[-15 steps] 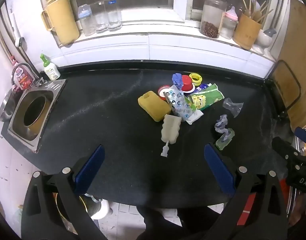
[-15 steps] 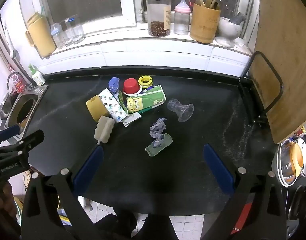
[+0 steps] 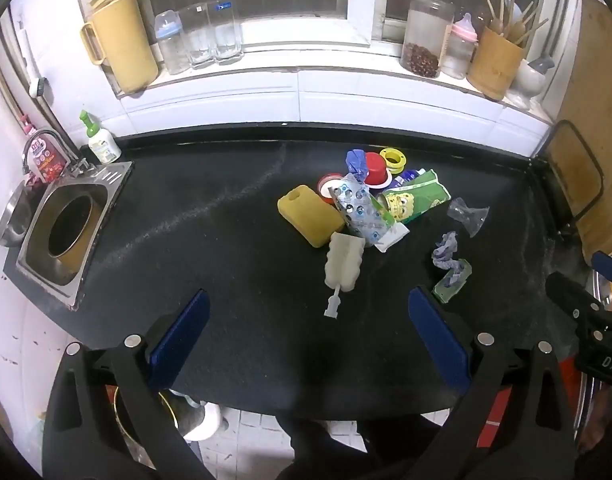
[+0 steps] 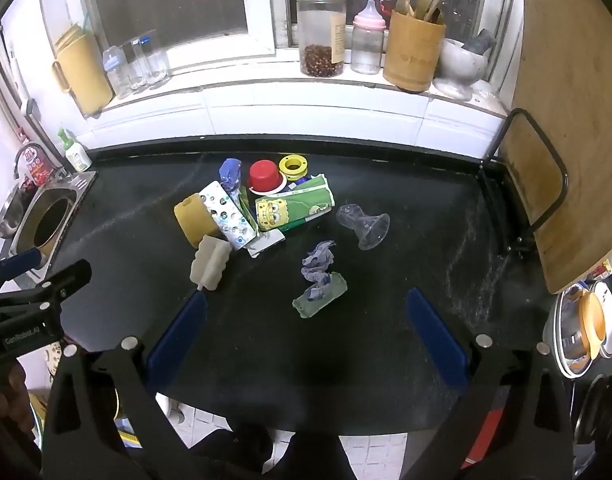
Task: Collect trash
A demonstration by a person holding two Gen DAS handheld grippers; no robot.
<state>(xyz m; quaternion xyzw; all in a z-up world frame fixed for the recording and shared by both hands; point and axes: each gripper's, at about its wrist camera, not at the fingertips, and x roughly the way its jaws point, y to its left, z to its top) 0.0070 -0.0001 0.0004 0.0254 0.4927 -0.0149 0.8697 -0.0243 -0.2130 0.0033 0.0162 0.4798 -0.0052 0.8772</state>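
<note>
While gripper (image 4: 306, 332) gapes, trash (image 4: 319, 280) just ahead

Both grippers' views barely shifted vs. before; trash unmoved.

Ahead of my right claw (image 4: 306, 322) on the table (image 4: 405, 216), crumpled wrapper (image 4: 319, 270), litter heap (image 4: 266, 204) behind it, sink (image 4: 46, 220) far left.

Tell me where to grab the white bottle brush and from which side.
Grip the white bottle brush across its ribbed foam head, coming from above with the left claw, which is open. The head is the bulkiest part and lies flat on the black counter; its thin stem points toward the near edge.
</note>
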